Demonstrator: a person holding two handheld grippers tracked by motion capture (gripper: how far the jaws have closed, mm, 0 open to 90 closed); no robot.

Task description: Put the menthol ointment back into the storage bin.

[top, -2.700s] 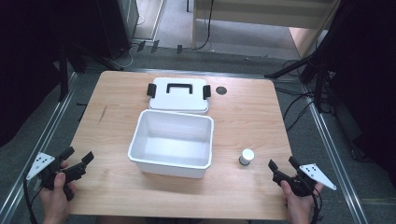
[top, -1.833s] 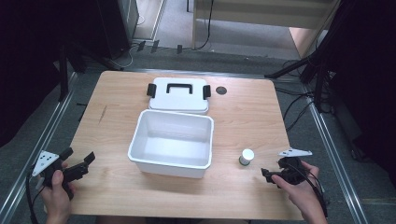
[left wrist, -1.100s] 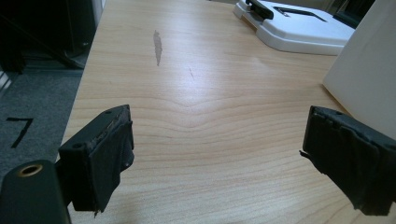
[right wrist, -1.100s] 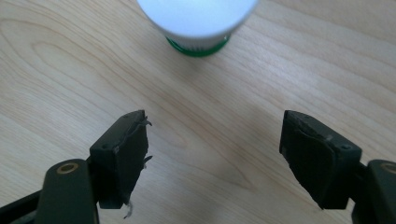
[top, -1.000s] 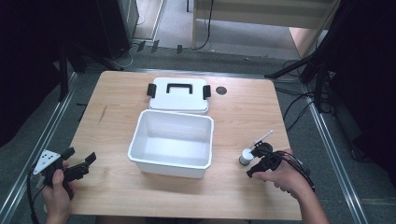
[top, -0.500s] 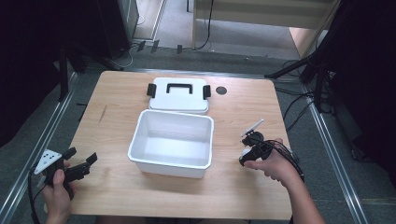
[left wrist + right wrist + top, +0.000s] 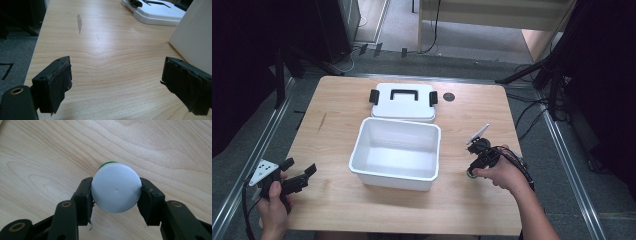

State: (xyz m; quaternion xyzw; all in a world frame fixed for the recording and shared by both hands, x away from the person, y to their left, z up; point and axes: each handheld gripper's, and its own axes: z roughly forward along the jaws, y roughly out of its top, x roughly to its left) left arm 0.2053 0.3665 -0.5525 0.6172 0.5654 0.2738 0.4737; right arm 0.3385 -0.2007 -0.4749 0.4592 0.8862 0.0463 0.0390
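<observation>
A pale wooden table [image 7: 337,200] takes up most of the room's middle, with a grey smear on its top [image 7: 79,22] toward the person's left side. At its centre sits an open white bin [image 7: 396,153], deep and rectangular, with nothing visible inside it. Touching the bin's far edge lies its flat white lid [image 7: 403,101], with a black handle on top and a black clip at each end. Just beyond the lid's right end there is a small dark round spot [image 7: 449,96] on the wood.

At the near left corner the left gripper [image 7: 297,176] is held low over the table, well apart from the bin, its jaws spread wide with bare wood between them; in the left gripper view the bin's white wall stands just past the right-hand jaw.

To the right of the bin, the right gripper [image 7: 115,195] points down at the table, the person's hand [image 7: 502,172] wrapped around it. Its jaws are pinching a small round bottle [image 7: 115,190] by its white cap, one pad pressed on each side. A sliver of green shows beneath the cap. The bottle stands near the bin's right wall but apart from it
</observation>
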